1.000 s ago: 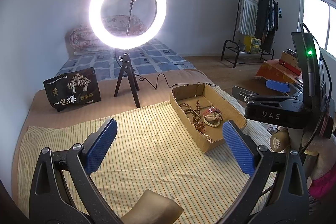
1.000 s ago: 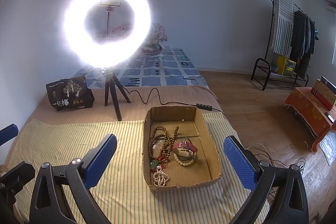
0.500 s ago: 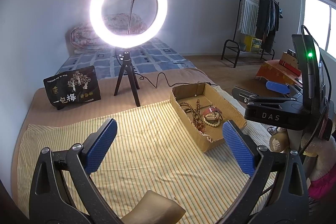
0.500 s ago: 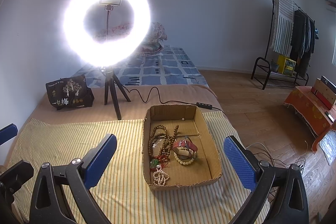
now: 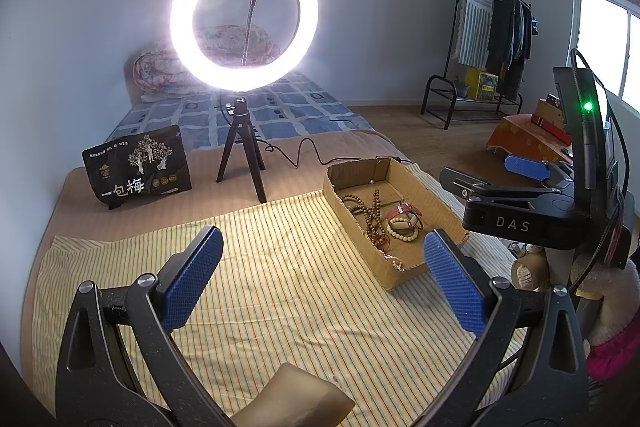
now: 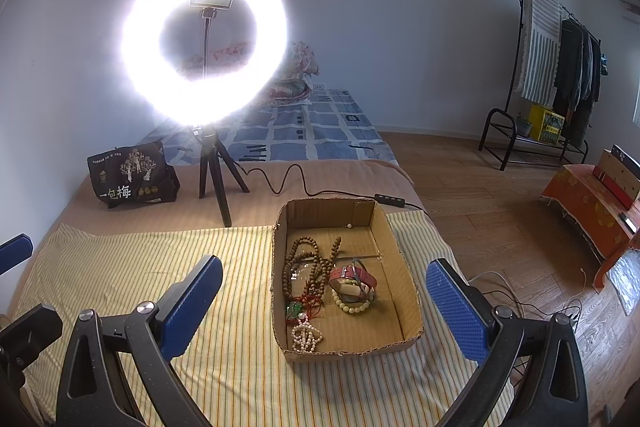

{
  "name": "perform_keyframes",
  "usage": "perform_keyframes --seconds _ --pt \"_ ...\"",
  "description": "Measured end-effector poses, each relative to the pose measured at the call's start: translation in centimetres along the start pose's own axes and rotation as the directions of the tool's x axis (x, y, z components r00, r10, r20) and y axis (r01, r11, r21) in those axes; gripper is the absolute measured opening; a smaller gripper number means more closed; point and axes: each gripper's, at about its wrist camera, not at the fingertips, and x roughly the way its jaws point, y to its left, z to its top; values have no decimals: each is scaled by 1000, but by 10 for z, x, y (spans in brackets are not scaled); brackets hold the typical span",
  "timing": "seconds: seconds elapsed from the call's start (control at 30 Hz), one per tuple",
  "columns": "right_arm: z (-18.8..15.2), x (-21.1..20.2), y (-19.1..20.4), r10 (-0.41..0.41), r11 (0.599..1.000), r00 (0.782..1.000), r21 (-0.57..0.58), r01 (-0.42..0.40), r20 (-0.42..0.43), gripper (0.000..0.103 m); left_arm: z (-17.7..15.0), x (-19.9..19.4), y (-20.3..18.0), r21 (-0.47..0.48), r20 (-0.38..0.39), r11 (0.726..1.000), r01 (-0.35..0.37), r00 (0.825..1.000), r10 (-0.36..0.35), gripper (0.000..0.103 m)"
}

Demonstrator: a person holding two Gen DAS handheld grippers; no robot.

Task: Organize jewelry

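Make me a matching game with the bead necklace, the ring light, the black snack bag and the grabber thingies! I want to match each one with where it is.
Things:
1. brown bead necklace
2. ring light
3. black snack bag
4. right hand-held gripper

Places or states:
A. glowing on a small tripod
B. open, holding nothing
C. inside the cardboard box
D. standing left of the tripod

Pairs: 1-C, 2-A, 3-D, 4-B

left wrist: faces striped cloth (image 5: 280, 291) from left | right wrist: nearer box (image 6: 404, 337) | shared: ring light (image 5: 245, 17)

Ring light (image 6: 204, 43) blown out, haloed; fisheye edges dark.
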Motion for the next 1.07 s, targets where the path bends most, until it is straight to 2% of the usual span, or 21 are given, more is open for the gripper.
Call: perform_keyframes --seconds 0.43,0.9,1.07 --pt "-4 2 0 0 1000 1000 -4 0 -6 103 -1 1 -1 -2 -9 1000 1 1000 -1 102" --pt "-8 4 -1 3 1000 1000 -14 -3 -18 103 -3 0 -5 14 -15 998 -61 998 61 102" --pt "-7 7 -1 2 1000 1000 -17 -3 -28 103 -3 -2 -4 18 5 997 -81 997 81 102"
